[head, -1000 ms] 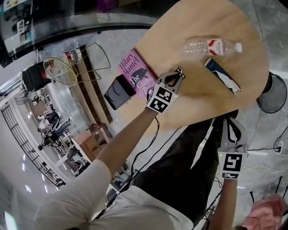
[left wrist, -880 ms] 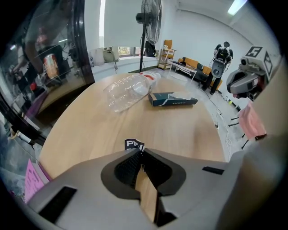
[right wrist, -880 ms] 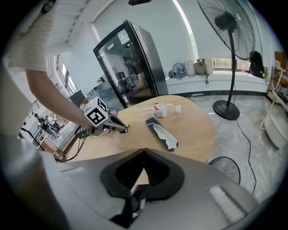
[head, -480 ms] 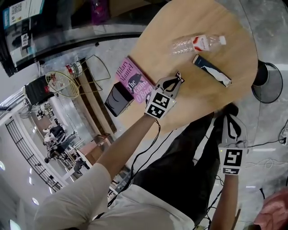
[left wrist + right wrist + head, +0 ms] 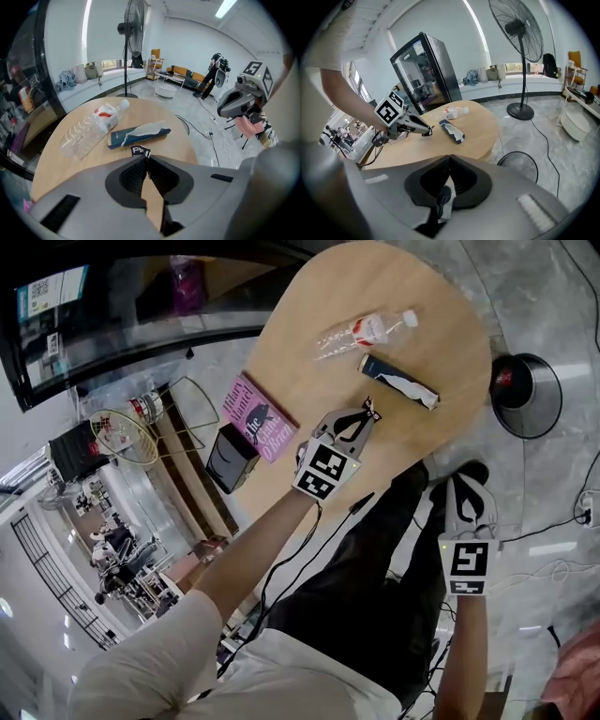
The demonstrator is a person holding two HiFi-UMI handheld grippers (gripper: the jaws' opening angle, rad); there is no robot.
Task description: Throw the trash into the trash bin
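Overhead, I see my left gripper [image 5: 367, 413] above the near part of the round wooden table [image 5: 422, 296]. Its jaws are pressed together on a small black scrap [image 5: 139, 151] with white letters, which sticks out at their tips. Just beyond it lies a torn blue packet [image 5: 398, 381]. Next to that, farther off, a clear plastic bottle [image 5: 361, 332] with a red-and-white label lies on its side. A pink book [image 5: 253, 418] rests at the table's left edge, with a black box [image 5: 230, 456] just left of it. My right gripper [image 5: 459, 486] hangs off the table to the right, over the grey floor [image 5: 562, 315] beside my dark trousers [image 5: 375, 587]. Its jaws are pressed together with nothing between them. A fan's round base [image 5: 523, 395] stands on the floor at far right.
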